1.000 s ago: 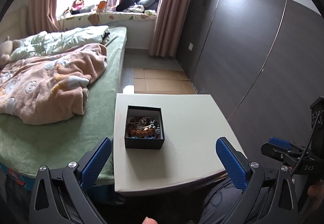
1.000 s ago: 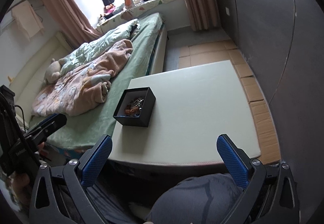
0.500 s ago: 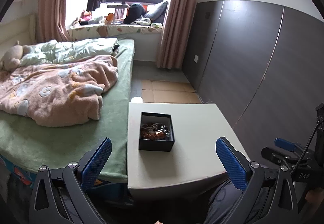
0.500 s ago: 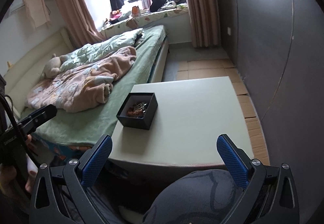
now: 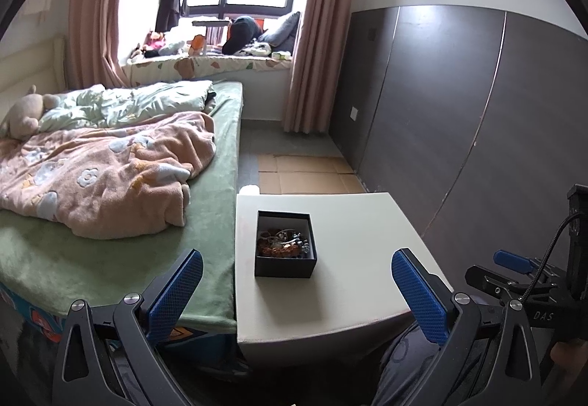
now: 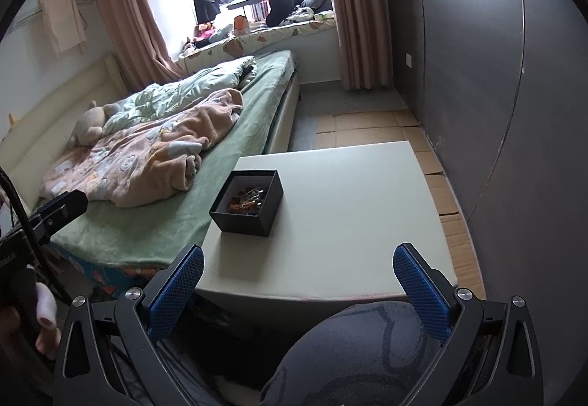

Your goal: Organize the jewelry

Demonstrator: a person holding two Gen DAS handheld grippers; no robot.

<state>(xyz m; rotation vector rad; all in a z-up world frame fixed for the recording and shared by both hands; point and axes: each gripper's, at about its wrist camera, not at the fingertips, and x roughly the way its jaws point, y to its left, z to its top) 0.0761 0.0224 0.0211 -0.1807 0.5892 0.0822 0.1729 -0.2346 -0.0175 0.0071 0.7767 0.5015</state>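
Note:
A small black open box (image 5: 284, 245) (image 6: 247, 202) sits on the left part of a white square table (image 5: 360, 244) (image 6: 352, 215). Inside it lies a tangle of jewelry (image 5: 282, 242) (image 6: 248, 199): amber beads, dark beads and silvery pieces. My left gripper (image 5: 294, 292) is open, held back from the table's near edge, with nothing between its blue pads. My right gripper (image 6: 298, 292) is open too, above the near edge and over a person's knee (image 6: 364, 347). Each gripper shows at the other view's side edge.
A bed (image 5: 121, 207) with a green sheet and a pink blanket (image 5: 103, 171) runs along the table's left side. A dark panelled wall (image 5: 477, 119) stands to the right. Flattened cardboard (image 5: 305, 174) covers the floor beyond the table. A window seat with clutter is far behind.
Both grippers have drawn back and tilted up, so the table and box look smaller and farther away and more of the room shows. Both stay open.

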